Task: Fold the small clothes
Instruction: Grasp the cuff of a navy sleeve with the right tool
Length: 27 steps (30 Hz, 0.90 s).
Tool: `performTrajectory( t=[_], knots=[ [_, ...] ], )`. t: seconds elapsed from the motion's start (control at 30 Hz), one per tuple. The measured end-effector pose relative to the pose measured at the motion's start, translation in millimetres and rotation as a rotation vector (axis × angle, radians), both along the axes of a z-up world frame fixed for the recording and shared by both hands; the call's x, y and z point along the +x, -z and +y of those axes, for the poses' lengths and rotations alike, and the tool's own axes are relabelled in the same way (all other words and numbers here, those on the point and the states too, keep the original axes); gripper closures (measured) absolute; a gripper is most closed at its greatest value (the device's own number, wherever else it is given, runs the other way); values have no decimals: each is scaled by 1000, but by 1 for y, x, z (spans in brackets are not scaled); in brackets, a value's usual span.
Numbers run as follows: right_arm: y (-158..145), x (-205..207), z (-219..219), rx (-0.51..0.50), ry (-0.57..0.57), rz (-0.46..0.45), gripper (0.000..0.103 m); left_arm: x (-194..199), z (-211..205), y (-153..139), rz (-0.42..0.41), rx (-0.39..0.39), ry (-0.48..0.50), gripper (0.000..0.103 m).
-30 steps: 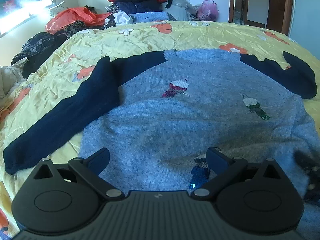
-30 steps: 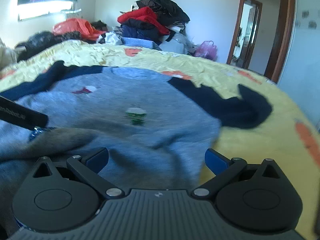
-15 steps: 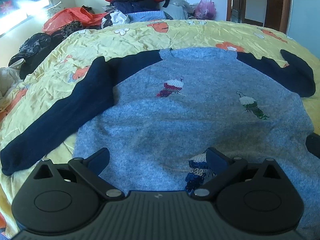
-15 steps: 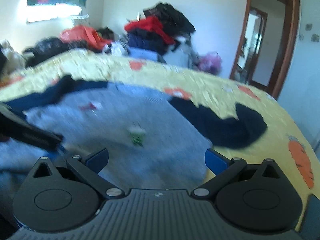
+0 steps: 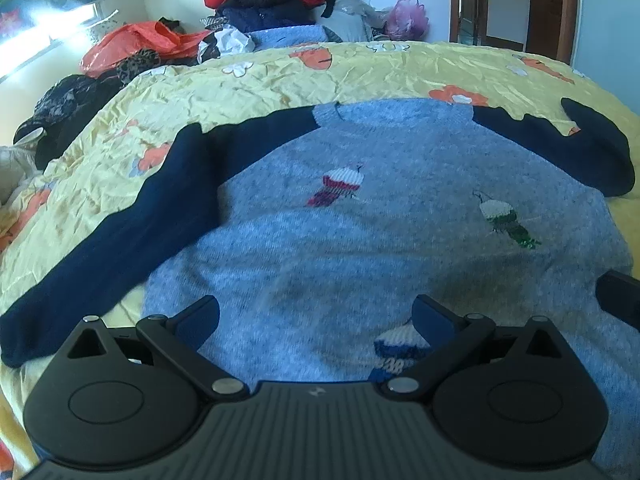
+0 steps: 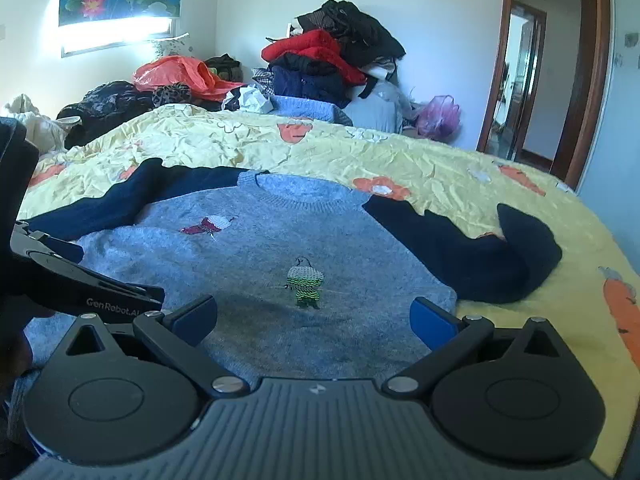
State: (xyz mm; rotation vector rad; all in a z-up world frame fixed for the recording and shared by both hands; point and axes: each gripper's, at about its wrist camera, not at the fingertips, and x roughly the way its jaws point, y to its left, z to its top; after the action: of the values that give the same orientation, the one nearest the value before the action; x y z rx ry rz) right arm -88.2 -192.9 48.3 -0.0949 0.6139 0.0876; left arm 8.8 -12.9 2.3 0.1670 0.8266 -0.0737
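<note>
A small grey-blue sweater (image 5: 384, 208) (image 6: 280, 264) with navy sleeves and embroidered birds lies spread flat, front up, on the yellow flowered bedspread (image 5: 260, 80). Its left sleeve (image 5: 120, 232) stretches out to the left; its right sleeve (image 6: 480, 256) is bent back on itself. My left gripper (image 5: 316, 316) hovers open over the sweater's lower hem, nothing between its fingers. My right gripper (image 6: 314, 314) is open too, above the lower right part of the sweater. The left gripper's body (image 6: 60, 280) shows at the left edge of the right wrist view.
A heap of clothes (image 6: 332, 60) and an orange plastic bag (image 6: 180, 76) lie beyond the far edge of the bed. Dark garments (image 5: 68, 96) are piled at the far left. A wooden doorway (image 6: 536, 80) stands at the right.
Both grippers have lifted and pulled back from the sweater. The lower part of the sweater, bunched near the right gripper a second ago, now lies flat.
</note>
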Motion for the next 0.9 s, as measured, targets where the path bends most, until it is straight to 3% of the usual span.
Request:
performTrajectory(
  t=[0.17, 0.27, 0.37, 0.53, 0.67, 0.83, 0.87, 0.9],
  knots=[
    [4, 23, -9, -11, -11, 17, 0, 10, -12, -6, -32, 6, 30, 0],
    [2, 50, -34, -10, 18, 9, 0, 15, -21, -10, -26, -29, 76, 0],
    [2, 93, -72, -28, 104, 28, 0, 19, -30, -8, -13, -46, 108, 0],
    [11, 179, -151, -45, 293, 39, 2, 26, -46, 0, -4, -6, 137, 0],
    [33, 240, -203, -47, 427, 92, 17, 32, -48, 4, 13, 4, 143, 0],
    [61, 293, -227, -128, 513, 139, 20, 42, -47, 9, 32, 13, 127, 0],
    [67, 301, -230, -147, 526, 154, 24, 44, -47, 10, 37, 13, 124, 0],
    [73, 306, -231, -167, 541, 165, 35, 46, -46, 12, 42, 14, 120, 0]
  ],
)
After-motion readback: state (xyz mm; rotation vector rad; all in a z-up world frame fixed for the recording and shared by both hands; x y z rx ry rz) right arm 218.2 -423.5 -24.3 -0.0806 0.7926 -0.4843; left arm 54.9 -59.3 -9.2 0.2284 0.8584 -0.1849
